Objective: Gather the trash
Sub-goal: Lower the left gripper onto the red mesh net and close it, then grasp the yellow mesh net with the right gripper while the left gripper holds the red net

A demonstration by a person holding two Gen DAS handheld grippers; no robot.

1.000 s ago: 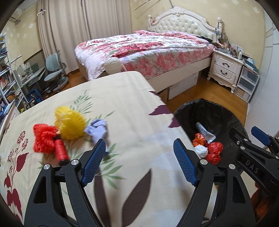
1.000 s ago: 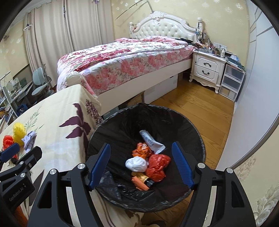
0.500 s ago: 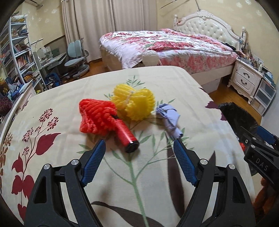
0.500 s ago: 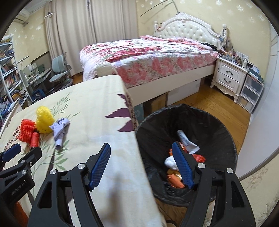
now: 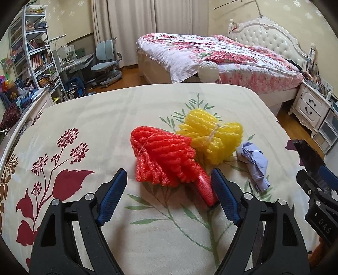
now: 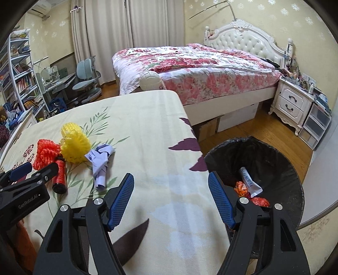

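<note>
Floral tablecloth (image 6: 147, 131); "DAS" on right gripper (image 5: 323, 222).

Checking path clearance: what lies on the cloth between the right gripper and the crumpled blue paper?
Nothing: in the right wrist view, only bare floral tablecloth lies between the open right gripper and the crumpled blue paper.

Bedroom interior. Cream wallpaper (image 6: 264, 19) with pale floral motifs; wood-plank floor (image 6: 268, 129). Full-length beige curtains (image 6: 109, 40) cover the far wall, daylight filtering through them. A bed (image 6: 196, 72) with a white tufted headboard (image 6: 243, 42) and a pink floral quilt stands at centre, cardboard boxes (image 6: 213, 124) beneath it. Right: a white nightstand (image 6: 289, 105) and clear plastic drawers (image 6: 314, 127). Left: a bookshelf (image 5: 31, 57), a desk (image 5: 74, 61) and blue-grey chairs (image 5: 105, 59). An air conditioner (image 6: 41, 7) is mounted high on the left wall.
</note>
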